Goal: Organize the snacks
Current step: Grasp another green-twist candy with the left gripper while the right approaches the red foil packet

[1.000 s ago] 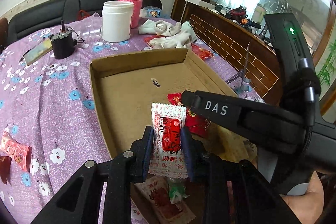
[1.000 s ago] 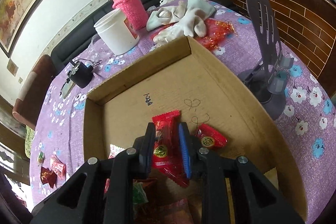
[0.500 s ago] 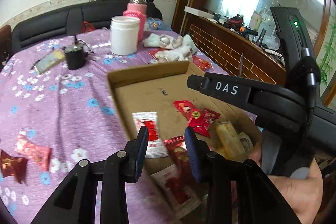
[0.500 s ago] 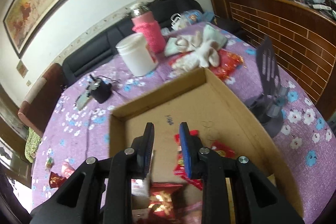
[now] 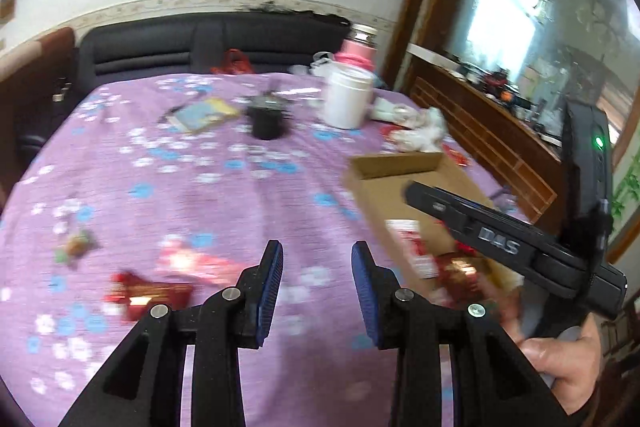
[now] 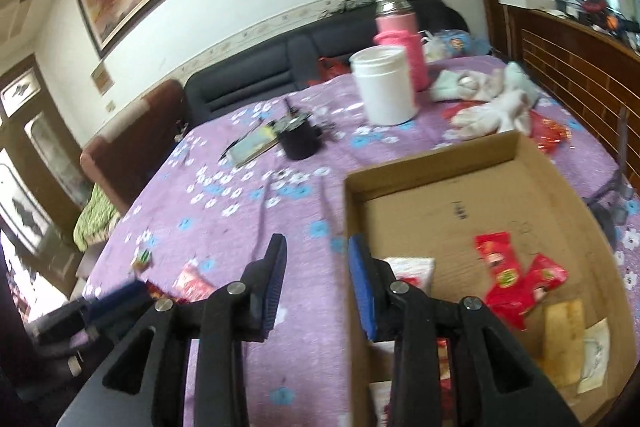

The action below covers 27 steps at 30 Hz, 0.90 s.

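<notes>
lying lengthwise toward the far wall, red snack packet (image 6: 496, 261) in box (image 6: 436, 163).

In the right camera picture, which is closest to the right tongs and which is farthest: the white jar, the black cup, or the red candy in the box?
1. Red candy: closest to the right tongs, just to their right, inside the cardboard box.
2. Black cup: mid-table, straight ahead.
3. White jar: farthest, at the back right, beside the pink bottle.
</notes>
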{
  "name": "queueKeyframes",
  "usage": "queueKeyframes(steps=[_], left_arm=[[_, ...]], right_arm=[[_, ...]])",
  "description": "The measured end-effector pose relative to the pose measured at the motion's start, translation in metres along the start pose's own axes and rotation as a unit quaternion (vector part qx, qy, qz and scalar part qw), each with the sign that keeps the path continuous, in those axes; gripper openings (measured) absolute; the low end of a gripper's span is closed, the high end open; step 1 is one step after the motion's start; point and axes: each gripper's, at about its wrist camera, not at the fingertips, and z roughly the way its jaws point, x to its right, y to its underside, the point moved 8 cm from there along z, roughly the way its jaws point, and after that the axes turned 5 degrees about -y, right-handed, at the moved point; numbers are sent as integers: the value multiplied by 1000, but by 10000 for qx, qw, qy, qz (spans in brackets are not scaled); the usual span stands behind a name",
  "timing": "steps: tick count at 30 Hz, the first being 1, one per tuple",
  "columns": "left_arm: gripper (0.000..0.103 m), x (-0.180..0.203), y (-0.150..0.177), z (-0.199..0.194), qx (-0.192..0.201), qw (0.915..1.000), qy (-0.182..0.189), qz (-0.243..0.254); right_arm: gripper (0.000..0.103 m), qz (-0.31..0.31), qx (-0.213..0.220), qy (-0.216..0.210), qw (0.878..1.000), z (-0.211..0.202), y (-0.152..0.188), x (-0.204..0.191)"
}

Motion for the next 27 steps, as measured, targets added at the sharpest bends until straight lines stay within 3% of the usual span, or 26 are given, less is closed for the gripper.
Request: queueKeyframes(steps=[8, 13, 22, 24, 27], left_arm=[[41, -117, 0, -6, -152, 9960, -719, -512], [45, -182, 1, 22, -495, 9869, -1352, -724], [45, -218, 14, 74, -939, 9808, -1592, -628], [45, -221, 15, 77, -887, 9793, -1714, -606], [37, -222, 13, 75, -725, 9791, -1787, -644]], right_arm=[[31, -666, -330, -260, 9969, 18, 24, -48], [31, -754, -389, -304, 9959, 22, 29, -54], [31, -661, -484, -392, 9959, 26, 31, -53], [31, -673, -506, -430, 9955, 26, 32, -55], [31, -697, -542, -464, 9950, 29, 34, -57]])
